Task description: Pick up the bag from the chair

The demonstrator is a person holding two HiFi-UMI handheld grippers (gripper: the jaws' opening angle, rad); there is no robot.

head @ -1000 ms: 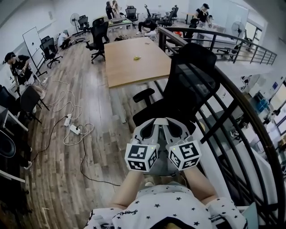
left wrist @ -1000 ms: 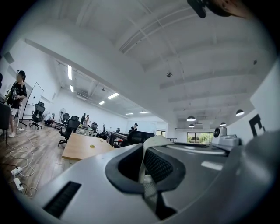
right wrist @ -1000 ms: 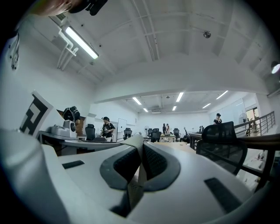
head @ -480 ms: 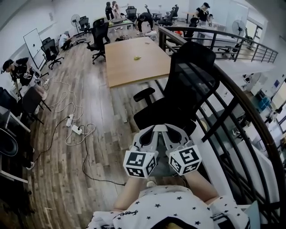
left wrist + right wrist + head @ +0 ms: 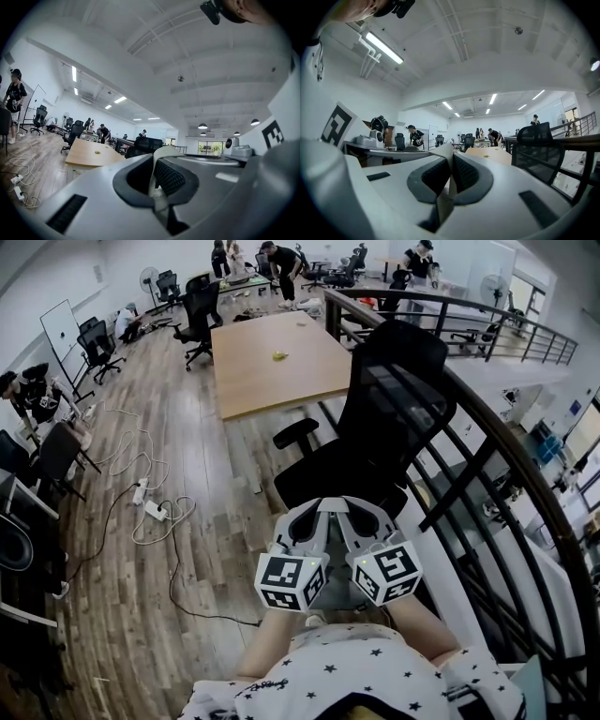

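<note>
A black mesh office chair [image 5: 398, 395] stands right in front of me, its seat [image 5: 323, 479] just beyond my grippers. No bag shows on the seat or anywhere else in these views. My left gripper [image 5: 317, 512] and right gripper [image 5: 350, 512] are held side by side close to my body, both pointing at the chair. The left gripper [image 5: 157, 154] has its jaws pressed together with nothing between them. So does the right gripper [image 5: 449, 152]. The chair back [image 5: 534, 136] rises at the right of the right gripper view.
A wooden table [image 5: 277, 367] stands behind the chair. A dark metal railing [image 5: 506, 465] curves along the right side. Cables and power strips [image 5: 155, 512] lie on the wooden floor at left. More black chairs [image 5: 202, 310] and several people are at the back and far left.
Both grippers stay shut and side by side, sitting slightly lower in view. My head view has shifted a little. People at the far desks have moved.
</note>
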